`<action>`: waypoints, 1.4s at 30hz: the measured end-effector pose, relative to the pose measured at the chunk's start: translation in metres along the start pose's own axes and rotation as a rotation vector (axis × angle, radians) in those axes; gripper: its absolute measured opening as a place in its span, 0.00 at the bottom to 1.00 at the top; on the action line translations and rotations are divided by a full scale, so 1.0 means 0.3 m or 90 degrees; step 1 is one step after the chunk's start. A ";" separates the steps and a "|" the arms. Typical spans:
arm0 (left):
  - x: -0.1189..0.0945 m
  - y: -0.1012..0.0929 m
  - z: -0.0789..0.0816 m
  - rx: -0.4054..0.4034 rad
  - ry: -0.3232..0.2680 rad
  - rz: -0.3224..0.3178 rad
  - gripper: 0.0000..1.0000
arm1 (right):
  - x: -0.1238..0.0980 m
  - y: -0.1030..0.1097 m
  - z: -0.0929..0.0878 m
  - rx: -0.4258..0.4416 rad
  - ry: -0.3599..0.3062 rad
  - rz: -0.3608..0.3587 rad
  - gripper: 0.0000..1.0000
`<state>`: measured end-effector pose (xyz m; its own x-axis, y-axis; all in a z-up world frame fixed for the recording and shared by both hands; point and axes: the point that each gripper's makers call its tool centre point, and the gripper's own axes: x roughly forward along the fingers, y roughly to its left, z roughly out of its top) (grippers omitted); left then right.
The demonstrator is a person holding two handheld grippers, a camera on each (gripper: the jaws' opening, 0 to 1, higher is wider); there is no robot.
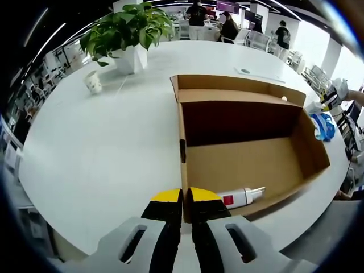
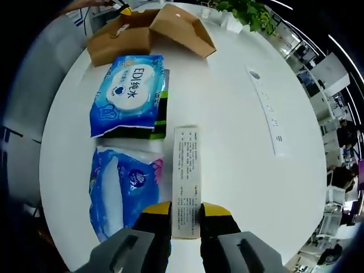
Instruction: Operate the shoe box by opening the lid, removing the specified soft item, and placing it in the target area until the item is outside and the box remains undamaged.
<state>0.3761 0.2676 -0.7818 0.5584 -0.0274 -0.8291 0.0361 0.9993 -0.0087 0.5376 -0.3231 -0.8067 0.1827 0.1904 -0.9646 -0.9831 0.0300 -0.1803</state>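
The open cardboard shoe box point(image 1: 250, 165) lies on the white table, its lid flap point(image 1: 227, 82) folded back on the far side. A white bottle with a red label point(image 1: 239, 197) lies inside by the near wall. My left gripper point(image 1: 185, 196) is shut on the box's near corner wall. In the right gripper view the same box point(image 2: 142, 34) is far off. Two blue wet-wipe packs point(image 2: 128, 94) point(image 2: 122, 187) lie on the table to the left. My right gripper point(image 2: 186, 209) is shut on the near end of a white printed carton point(image 2: 186, 165).
A green-and-black pack point(image 2: 161, 114) pokes out from under the upper wipes pack. A white power strip point(image 2: 264, 108) lies to the right. A potted plant point(image 1: 133, 28) and a paper cup point(image 1: 92, 81) stand beyond the box. The table edge point(image 1: 74, 239) is close.
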 end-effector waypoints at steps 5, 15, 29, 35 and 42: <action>0.002 0.002 0.000 0.000 0.001 0.000 0.01 | 0.000 0.004 -0.020 0.006 0.002 0.007 0.15; 0.000 0.001 -0.002 0.002 0.003 0.000 0.01 | 0.008 -0.016 -0.045 -0.016 0.013 0.011 0.16; 0.000 0.001 -0.002 0.003 0.003 -0.003 0.02 | 0.007 -0.042 -0.047 -0.006 0.019 -0.015 0.17; -0.002 -0.001 -0.002 0.003 0.004 -0.004 0.02 | -0.012 -0.071 -0.050 0.024 0.007 -0.045 0.21; 0.001 -0.001 -0.004 0.003 0.007 -0.005 0.02 | -0.065 -0.070 -0.057 0.065 -0.014 -0.071 0.24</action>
<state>0.3754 0.2675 -0.7828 0.5485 -0.0346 -0.8354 0.0437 0.9990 -0.0127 0.5547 -0.3442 -0.7872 0.2915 0.2019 -0.9350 -0.9525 0.1519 -0.2641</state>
